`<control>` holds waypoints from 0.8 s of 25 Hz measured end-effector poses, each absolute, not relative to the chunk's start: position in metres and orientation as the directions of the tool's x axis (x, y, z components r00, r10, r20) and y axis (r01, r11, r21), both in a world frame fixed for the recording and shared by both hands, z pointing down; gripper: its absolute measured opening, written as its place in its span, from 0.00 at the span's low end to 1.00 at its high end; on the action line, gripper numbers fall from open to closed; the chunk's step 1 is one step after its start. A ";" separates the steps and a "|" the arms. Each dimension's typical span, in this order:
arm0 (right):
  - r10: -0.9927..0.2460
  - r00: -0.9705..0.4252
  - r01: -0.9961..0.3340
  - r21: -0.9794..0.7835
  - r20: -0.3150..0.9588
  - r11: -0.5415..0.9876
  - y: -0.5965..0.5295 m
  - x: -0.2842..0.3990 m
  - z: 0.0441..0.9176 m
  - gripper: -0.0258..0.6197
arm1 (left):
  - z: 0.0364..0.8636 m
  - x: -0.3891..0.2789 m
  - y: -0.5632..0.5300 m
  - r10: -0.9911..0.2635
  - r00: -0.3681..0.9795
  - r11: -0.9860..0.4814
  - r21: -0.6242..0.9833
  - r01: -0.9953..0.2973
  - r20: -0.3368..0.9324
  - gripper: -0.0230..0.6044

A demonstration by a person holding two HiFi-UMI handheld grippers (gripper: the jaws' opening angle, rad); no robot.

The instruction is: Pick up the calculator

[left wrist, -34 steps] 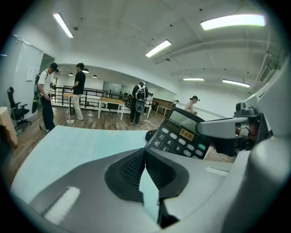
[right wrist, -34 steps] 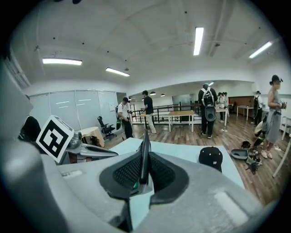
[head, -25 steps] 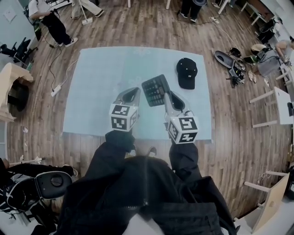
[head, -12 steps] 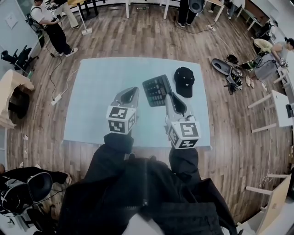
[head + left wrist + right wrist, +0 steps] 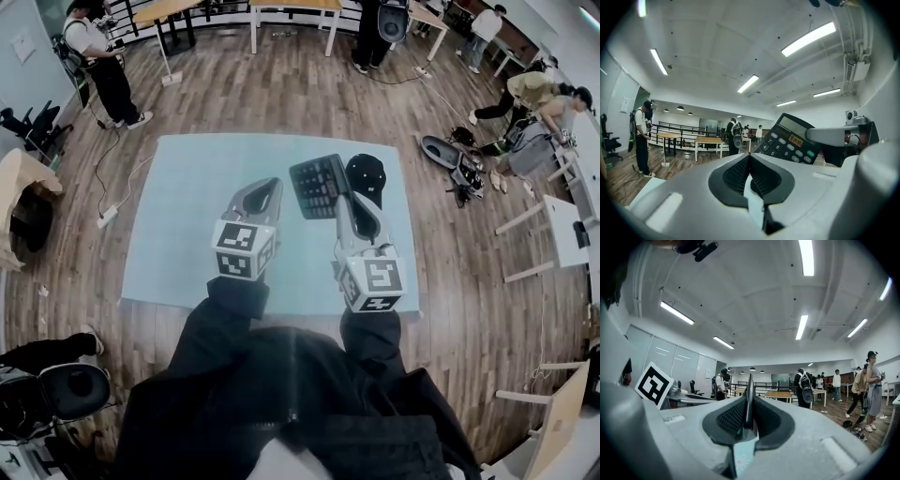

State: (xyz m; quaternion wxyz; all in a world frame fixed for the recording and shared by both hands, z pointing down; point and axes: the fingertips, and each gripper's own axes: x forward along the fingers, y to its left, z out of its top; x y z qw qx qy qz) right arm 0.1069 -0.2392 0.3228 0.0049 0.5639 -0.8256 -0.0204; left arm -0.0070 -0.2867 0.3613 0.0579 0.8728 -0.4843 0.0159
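Right jaws: the right gripper [image 5: 749, 395] is clamped on the thin edge of the black desk calculator with grey keys [image 5: 748, 401], which is seen edge-on between the pads.
Left jaws: the left gripper [image 5: 749, 157] has its jaws together with nothing between them.
Where the calculator is: it is held clear above the light-blue worktop [image 5: 178, 216], just ahead of the right gripper [image 5: 343, 195] and just beside the left gripper [image 5: 265, 190].
Nearby: a black fabric cap [image 5: 370, 172] lies on the worktop, partly hidden behind the calculator [image 5: 317, 185].
Facing: in the left gripper view the key face of the calculator [image 5: 790, 140] is turned towards the left gripper, so it is judged to stand nearly on edge.
Long axis: it is judged to slant, with the display end raised and the lower keys dropping away.
Risk: only a narrow strip of one edge is gripped, so the body could pivot or slide out under its own weight.
Second risk: it could be knocked loose by the left gripper alongside.
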 end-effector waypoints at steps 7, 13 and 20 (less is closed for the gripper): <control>-0.932 -0.356 -0.934 0.054 -0.059 0.354 -0.239 0.110 0.308 0.11 | 0.347 0.000 -0.288 -0.838 0.544 -0.540 0.072 -0.839 0.054 0.04; -0.932 -0.356 -0.934 0.051 -0.064 0.353 -0.241 0.114 0.307 0.11 | 0.342 0.002 -0.290 -0.840 0.541 -0.538 0.066 -0.840 0.040 0.04; -0.933 -0.350 -0.936 0.063 -0.077 0.346 -0.245 0.112 0.300 0.11 | 0.332 0.000 -0.293 -0.840 0.543 -0.541 0.061 -0.839 0.019 0.04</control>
